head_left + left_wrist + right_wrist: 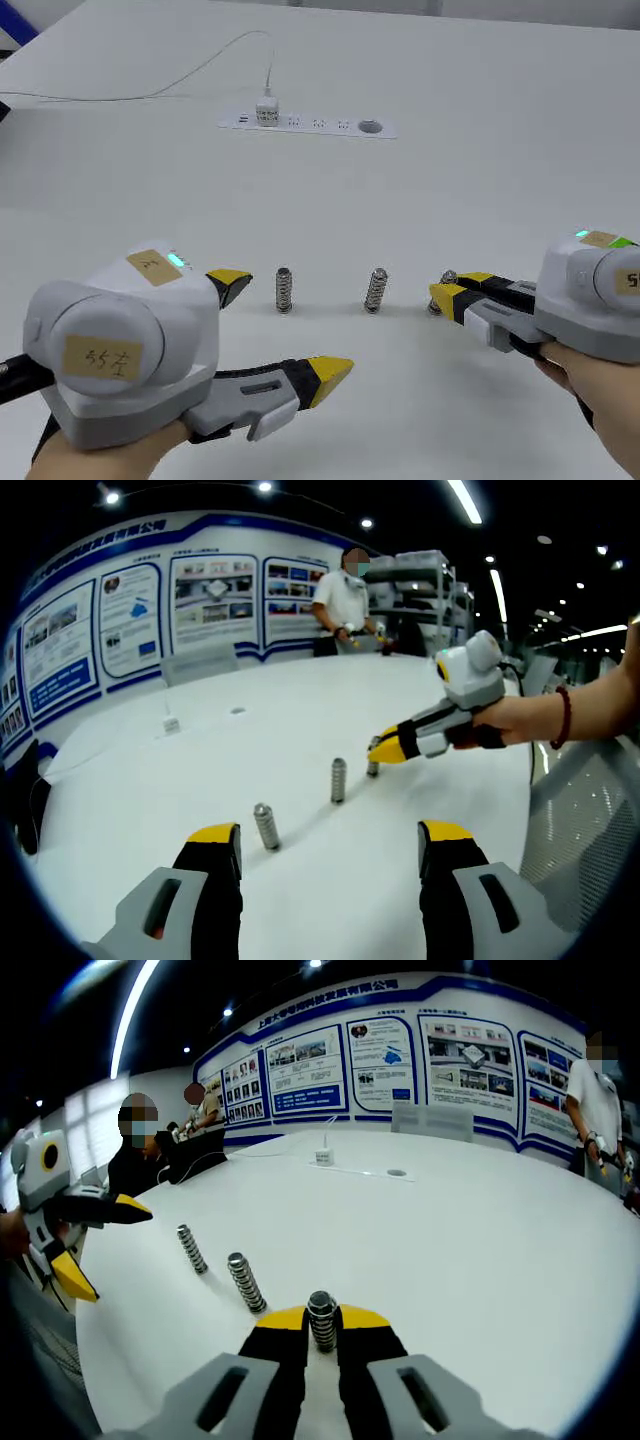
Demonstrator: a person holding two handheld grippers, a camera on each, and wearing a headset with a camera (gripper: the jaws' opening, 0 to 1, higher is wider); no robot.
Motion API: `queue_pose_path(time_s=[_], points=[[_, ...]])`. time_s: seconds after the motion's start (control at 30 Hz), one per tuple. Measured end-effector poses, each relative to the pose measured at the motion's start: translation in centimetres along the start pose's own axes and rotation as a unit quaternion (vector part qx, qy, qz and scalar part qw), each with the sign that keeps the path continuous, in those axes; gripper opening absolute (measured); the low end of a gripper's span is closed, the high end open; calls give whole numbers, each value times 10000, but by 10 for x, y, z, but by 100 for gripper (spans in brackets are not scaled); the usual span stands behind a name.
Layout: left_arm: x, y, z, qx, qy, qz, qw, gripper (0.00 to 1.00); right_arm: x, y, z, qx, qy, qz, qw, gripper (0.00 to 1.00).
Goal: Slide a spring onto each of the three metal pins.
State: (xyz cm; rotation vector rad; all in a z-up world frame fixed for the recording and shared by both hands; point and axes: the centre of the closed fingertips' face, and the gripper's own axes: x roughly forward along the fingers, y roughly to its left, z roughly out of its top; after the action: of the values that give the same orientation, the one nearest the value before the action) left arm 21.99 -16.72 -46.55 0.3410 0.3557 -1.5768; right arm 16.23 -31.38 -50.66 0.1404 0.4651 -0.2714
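First pin [284,290] and second pin [376,290] wear springs; right gripper [445,295] pinches the third spring [321,1318], left gripper [330,832] spread empty.

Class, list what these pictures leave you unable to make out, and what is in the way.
Head view: the third spring is hidden low down by the right claw.
Head view: the middle spring is too small to show any pin inside.
Right gripper view: the wall posters have text too small and blurred.
Head view: the cable is cut off by the left edge.
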Motion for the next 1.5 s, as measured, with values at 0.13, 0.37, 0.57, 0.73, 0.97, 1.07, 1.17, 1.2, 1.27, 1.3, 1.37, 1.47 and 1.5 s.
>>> queue_pose_path(time_s=[0.13, 0.37, 0.57, 0.73, 0.97, 1.07, 1.17, 1.2, 1.27, 1.3, 1.37, 1.47, 1.5], points=[[0, 0, 0, 11, 11, 6, 10000, 73, -1, 1, 0, 61, 13, 39, 10000, 13], [-1, 3, 0, 4, 23, 52, 10000, 73, -10, 6, 9, 80, -125, 78, 9999, 22], [-1, 3, 2, -8, 20, 74, 10000, 73, -25, 15, 20, -8, -218, 161, 9996, 29], [-3, 5, 2, -15, 59, 98, 9999, 73, -36, 20, 27, -54, -249, 238, 9994, 34], [-12, 11, 8, -39, 25, 194, 9998, 75, -53, 29, 37, -20, -317, 342, 9989, 43], [-16, 12, 9, -76, 25, 216, 9997, 75, -59, 34, 37, -103, -284, 386, 9988, 47], [-20, 12, 9, -63, 45, 243, 9997, 76, -66, 37, 38, -113, -265, 428, 9987, 51], [-21, 12, 8, -53, 60, 246, 9997, 76, -68, 38, 39, -61, -268, 438, 9987, 53], [-24, 11, 8, -55, 68, 256, 9996, 76, -72, 40, 40, -14, -299, 475, 9984, 55], [-24, 11, 8, -82, 42, 251, 9996, 76, -73, 41, 40, -16, -299, 461, 9985, 55], [-27, 11, 9, -118, 32, 296, 9995, 76, -77, 42, 38, 34, -264, 458, 9986, 55], [-30, 11, 10, -75, 42, 329, 9994, 77, -82, 47, 37, 102, -316, 504, 9982, 60], [-31, 10, 10, -87, 48, 312, 9995, 77, -84, 48, 37, 105, -319, 512, 9981, 61]])
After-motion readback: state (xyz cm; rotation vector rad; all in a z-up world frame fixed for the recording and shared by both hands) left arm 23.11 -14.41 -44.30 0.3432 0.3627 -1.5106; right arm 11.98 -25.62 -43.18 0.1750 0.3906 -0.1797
